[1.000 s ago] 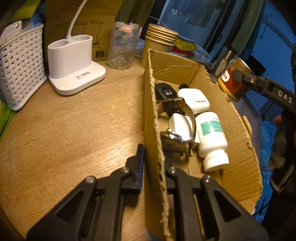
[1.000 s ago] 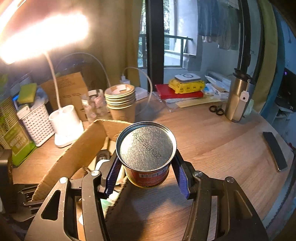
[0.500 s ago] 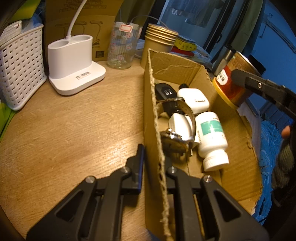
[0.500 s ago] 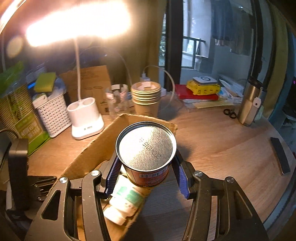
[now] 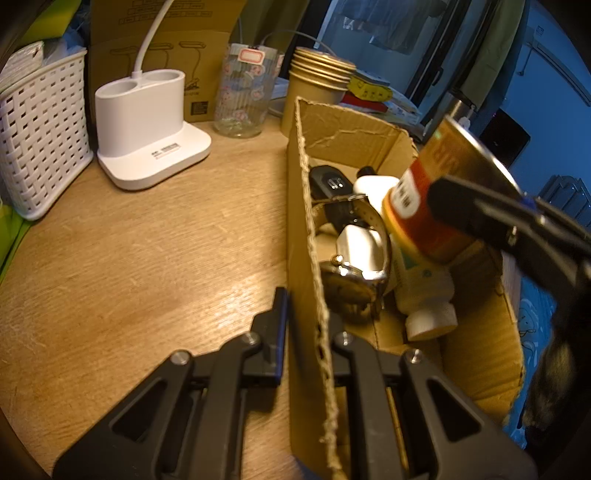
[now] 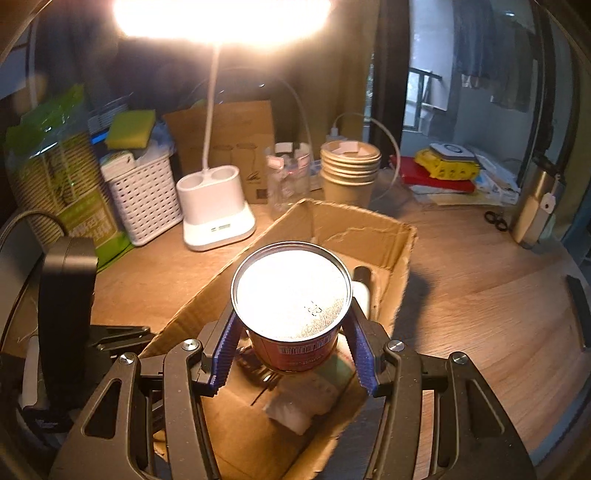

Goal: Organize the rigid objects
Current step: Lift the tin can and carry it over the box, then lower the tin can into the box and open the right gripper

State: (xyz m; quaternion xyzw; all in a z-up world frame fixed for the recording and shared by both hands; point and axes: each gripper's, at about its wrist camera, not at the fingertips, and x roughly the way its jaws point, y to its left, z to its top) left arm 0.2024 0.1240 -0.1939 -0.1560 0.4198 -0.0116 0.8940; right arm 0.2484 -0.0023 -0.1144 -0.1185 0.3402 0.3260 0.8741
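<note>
right gripper (image 6: pixel 291 354) clamps a red-labelled metal tin can (image 6: pixel 291 314) above the open brown cardboard box (image 5: pixel 480 369), whose wall the left gripper (image 5: pixel 306 325) pinches.

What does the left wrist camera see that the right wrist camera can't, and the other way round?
Only the left wrist view shows the wristwatch inside the cardboard box, and the left gripper with its jaws pinching the box wall. Only the right wrist view shows the glowing lamp head, the steel flask and the scissors. Both show the box, the red can held in the right gripper, the white basket and the stacked paper cups.
</note>
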